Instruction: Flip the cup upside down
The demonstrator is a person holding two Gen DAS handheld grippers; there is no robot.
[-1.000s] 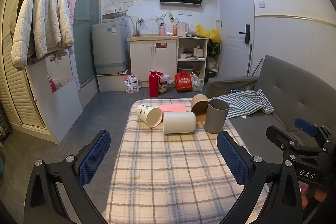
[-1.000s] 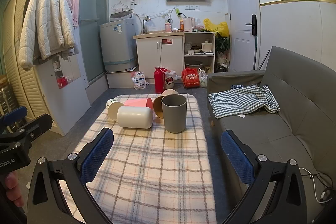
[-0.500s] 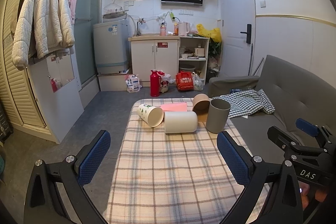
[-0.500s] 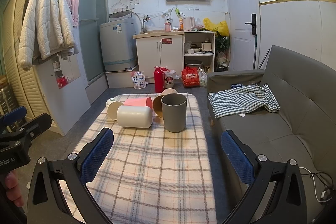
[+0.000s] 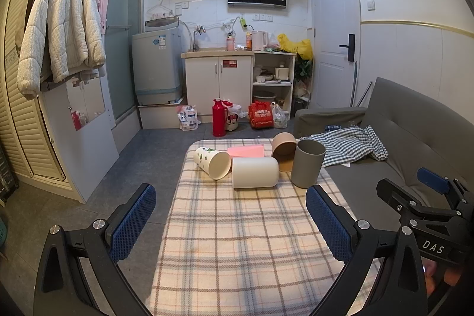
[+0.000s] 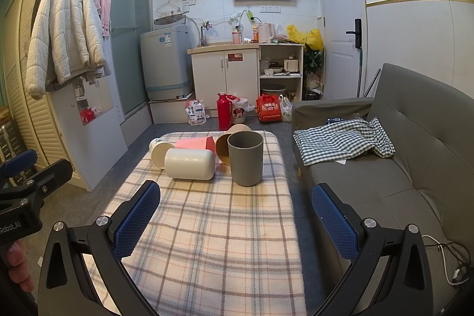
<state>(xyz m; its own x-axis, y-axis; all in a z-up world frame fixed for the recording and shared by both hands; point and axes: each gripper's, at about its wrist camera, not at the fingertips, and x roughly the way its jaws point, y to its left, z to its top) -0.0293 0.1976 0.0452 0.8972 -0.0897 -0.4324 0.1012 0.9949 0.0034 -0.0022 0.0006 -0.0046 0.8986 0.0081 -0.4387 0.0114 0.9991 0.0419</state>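
1. Right gripper point(image 6: 234, 218) hangs wide open and empty, well short of the grey cup point(image 6: 245, 157); left gripper point(image 5: 229, 219) likewise.
2. Grey cup stands upright at the table's point(image 6: 207, 242) far right, touching the brown cup point(image 6: 222, 145).
3. Best grasped mid-wall, lifted clear of neighbours before inverting.

Near tablecloth point(image 6: 207, 227) bare, white cup point(image 6: 189, 163) (lying) flanks grey cup point(image 6: 245, 157)
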